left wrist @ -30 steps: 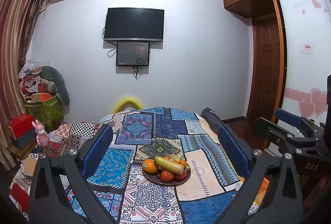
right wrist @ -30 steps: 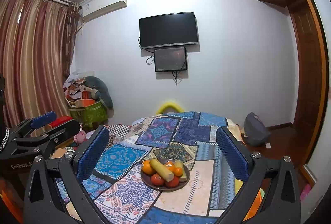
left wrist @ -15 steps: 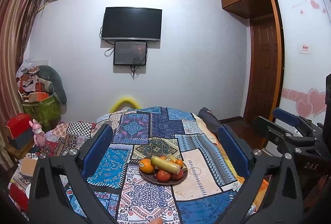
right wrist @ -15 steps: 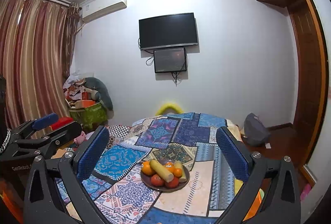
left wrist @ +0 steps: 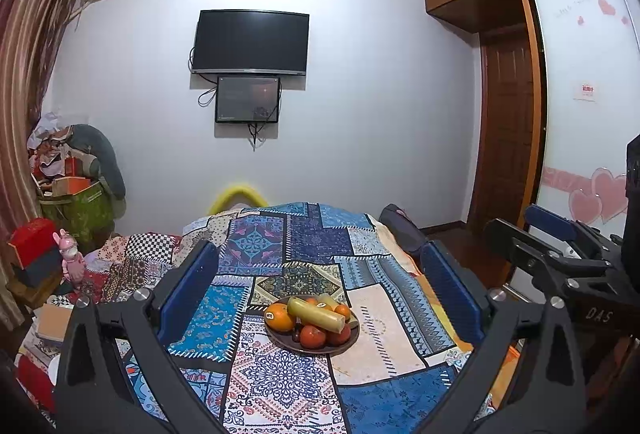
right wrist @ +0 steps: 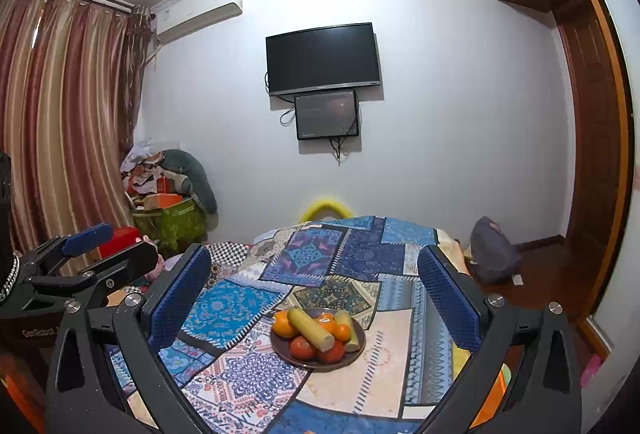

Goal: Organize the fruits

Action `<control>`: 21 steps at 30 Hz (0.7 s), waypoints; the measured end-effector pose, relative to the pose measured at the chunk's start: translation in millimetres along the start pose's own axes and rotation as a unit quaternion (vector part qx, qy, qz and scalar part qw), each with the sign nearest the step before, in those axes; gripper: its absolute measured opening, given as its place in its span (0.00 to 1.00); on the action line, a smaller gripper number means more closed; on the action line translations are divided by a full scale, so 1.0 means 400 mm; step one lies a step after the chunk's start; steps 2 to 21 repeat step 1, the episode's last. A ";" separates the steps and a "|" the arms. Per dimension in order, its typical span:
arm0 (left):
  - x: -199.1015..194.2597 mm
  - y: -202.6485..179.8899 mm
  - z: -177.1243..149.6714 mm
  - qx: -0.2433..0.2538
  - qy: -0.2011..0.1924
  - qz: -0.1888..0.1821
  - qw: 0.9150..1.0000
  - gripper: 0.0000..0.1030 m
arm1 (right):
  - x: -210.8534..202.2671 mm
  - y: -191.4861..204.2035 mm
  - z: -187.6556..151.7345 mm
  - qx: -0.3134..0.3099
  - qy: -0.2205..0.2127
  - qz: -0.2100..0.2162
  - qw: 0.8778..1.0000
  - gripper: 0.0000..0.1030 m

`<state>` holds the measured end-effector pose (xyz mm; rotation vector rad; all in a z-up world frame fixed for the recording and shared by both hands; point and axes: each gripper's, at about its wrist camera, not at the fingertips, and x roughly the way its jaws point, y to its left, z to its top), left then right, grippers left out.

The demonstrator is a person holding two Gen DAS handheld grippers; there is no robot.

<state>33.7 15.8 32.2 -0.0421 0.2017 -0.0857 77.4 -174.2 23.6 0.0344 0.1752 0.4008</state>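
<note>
A dark round plate (left wrist: 346, 344) (right wrist: 358, 352) sits on a patchwork cloth and holds oranges (left wrist: 279, 317) (right wrist: 284, 324), reddish fruits (left wrist: 313, 337) (right wrist: 303, 348) and yellow-green stalk pieces (left wrist: 316, 312) (right wrist: 310, 323). My left gripper (left wrist: 320, 298) is open, held above and short of the plate, with nothing between its blue pads. My right gripper (right wrist: 314, 302) is open too, likewise empty and short of the plate. Each gripper shows at the edge of the other's view: the right gripper (left wrist: 560, 254) and the left gripper (right wrist: 86, 258).
The patchwork cloth (left wrist: 280, 386) (right wrist: 248, 378) covers the table. Boxes and a green bag (left wrist: 76, 209) (right wrist: 168, 222) are piled at the left by the curtain. A grey bag (right wrist: 490, 250) lies on the floor at right. A TV (left wrist: 250, 41) hangs on the far wall.
Both views have shifted slightly; the plate sits a little lower and nearer in the frames. Both grippers stay open and empty.
</note>
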 end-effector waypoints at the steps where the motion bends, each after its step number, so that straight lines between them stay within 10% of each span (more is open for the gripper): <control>1: 0.001 -0.001 -0.001 0.001 0.001 -0.001 1.000 1.00 | 0.000 -0.001 0.000 0.000 0.000 0.000 1.000 1.00; 21: 0.001 -0.001 -0.001 0.001 0.001 -0.001 1.000 1.00 | 0.000 -0.001 0.000 0.000 0.000 0.000 1.000 1.00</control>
